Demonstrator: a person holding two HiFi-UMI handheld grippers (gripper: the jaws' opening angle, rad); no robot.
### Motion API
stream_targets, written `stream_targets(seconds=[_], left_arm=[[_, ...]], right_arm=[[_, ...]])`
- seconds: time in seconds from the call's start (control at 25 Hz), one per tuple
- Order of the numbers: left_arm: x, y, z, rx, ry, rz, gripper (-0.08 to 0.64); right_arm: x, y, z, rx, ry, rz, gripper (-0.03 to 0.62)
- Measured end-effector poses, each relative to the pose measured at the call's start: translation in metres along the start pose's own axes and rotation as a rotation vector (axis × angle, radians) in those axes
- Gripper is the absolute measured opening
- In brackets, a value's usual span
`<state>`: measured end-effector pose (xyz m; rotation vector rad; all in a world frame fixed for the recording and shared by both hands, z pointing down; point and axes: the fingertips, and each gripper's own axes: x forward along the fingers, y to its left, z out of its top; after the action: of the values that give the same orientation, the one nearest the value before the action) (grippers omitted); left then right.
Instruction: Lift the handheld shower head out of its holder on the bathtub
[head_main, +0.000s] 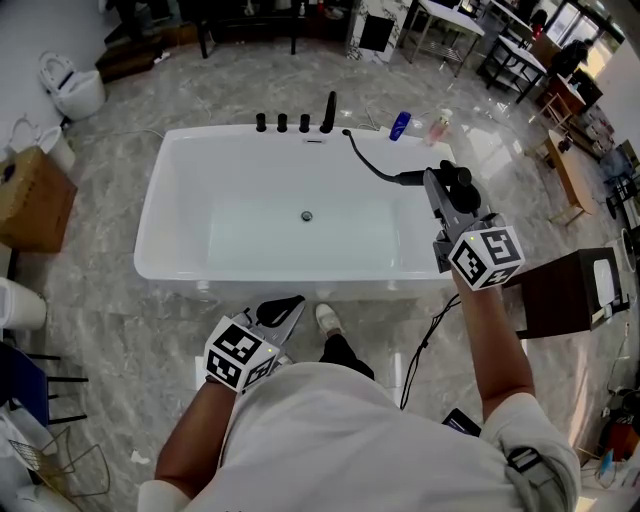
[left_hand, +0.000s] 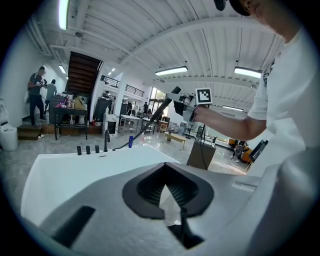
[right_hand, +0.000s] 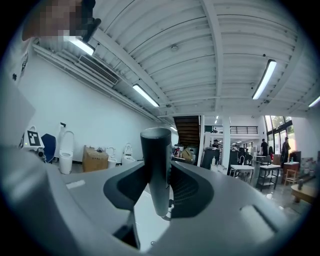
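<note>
Right gripper (head_main: 438, 185) clenched on the dark handle of the shower head (right_hand: 156, 170), held level above the bathtub's (head_main: 300, 272) right-hand rim. The hose (head_main: 365, 160) runs from the handle back to the tub's far rim, beside the taps (head_main: 283, 122). Left gripper (head_main: 295, 302) closed on nothing, near the tub's front rim.

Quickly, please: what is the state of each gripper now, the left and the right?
Left gripper: closed, nothing between its jaws.
Right gripper: closed on the shower head, holding it by the handle.
</note>
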<state>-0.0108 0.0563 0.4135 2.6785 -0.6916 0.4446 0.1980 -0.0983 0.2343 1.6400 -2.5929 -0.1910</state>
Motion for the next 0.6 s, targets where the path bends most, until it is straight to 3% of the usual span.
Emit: stream_targets(seconds=[0.6], left_arm=[[-0.015, 0.007, 0.0, -0.003, -0.009, 0.016, 0.006]], right_arm=[[0.002, 0.014, -0.01, 0.015, 0.029, 0.003, 0.141]])
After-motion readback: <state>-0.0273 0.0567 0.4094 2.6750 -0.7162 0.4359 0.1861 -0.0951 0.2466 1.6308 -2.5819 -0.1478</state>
